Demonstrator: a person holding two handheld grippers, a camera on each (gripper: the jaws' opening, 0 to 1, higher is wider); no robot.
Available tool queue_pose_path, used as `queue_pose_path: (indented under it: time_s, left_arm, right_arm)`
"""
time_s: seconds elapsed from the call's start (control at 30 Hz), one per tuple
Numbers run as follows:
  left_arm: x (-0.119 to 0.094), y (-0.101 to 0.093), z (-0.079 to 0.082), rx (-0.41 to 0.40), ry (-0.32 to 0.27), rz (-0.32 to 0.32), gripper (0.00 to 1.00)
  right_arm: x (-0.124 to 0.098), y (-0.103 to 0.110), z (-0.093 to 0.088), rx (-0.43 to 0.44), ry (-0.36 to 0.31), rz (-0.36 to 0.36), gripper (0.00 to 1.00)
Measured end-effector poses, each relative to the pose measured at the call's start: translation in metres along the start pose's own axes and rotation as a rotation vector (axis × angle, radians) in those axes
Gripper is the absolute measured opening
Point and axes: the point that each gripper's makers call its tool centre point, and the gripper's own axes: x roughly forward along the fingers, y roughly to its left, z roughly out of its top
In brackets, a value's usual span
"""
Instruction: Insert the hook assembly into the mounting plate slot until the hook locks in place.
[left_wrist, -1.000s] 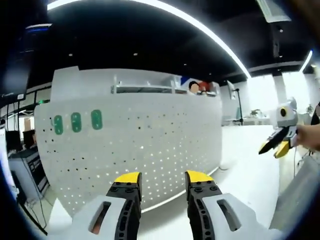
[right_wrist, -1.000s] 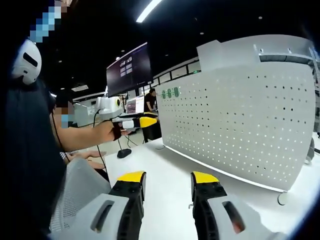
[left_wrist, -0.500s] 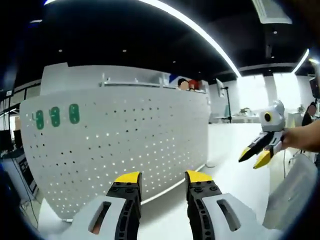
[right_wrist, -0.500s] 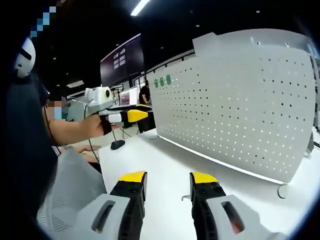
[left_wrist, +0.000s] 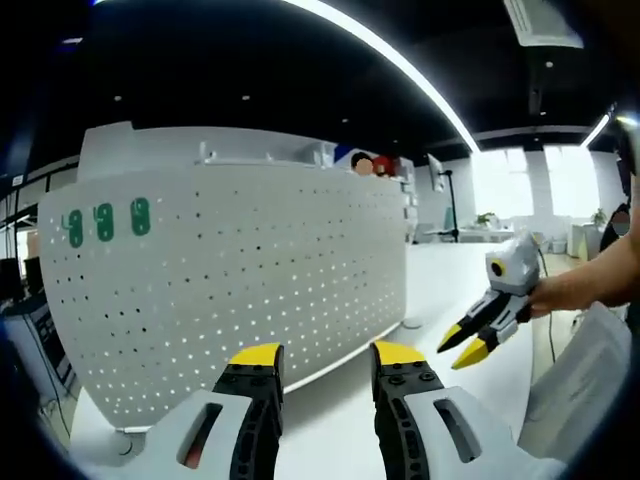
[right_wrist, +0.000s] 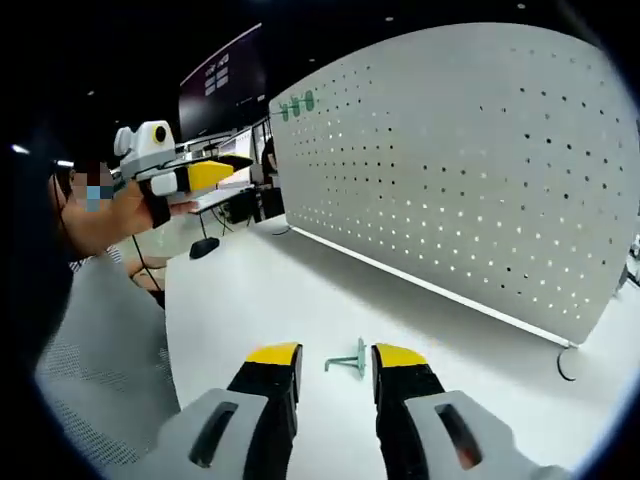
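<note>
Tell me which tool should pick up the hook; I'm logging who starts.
Right, likely. The hook lies on the table just ahead of the right tool, between its open tips. The left tool is aimed at the pegboard.

left gripper (left_wrist: 325, 356): my two black jaws have yellow tips. Each jaw sits on a light grey base with a long slot in it. The black parts have small ridges down the inner sides.
left gripper from the other side (right_wrist: 196, 176): I see a white body, a black band and a fat yellow tip.
right gripper (right_wrist: 336, 358): same look, black jaws, yellow tips, grey bases with slots. A bit of red shows in one slot.
right gripper from the other side (left_wrist: 468, 344): a grey-white body with two black jaws that end in yellow points.
clothes (right_wrist: 100, 350): I wear grey cloth with a fine dotted weave.
</note>
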Motion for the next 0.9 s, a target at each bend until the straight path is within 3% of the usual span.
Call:
queue_pose_path:
  time_s: [0.5, 0.9]
  left_arm:
    - [-0.009, -0.013, -0.006, -0.024, 0.011, -0.03, 0.37]
    - [-0.013, -0.034, -0.021, -0.022, 0.047, -0.124, 0.39]
  right_arm:
    - [0.025, -0.017, -0.028, 0.009, 0.063, -0.022, 0.23]
    - [0.044, -0.02, -0.049, -0.006, 0.13, -0.01, 0.19]
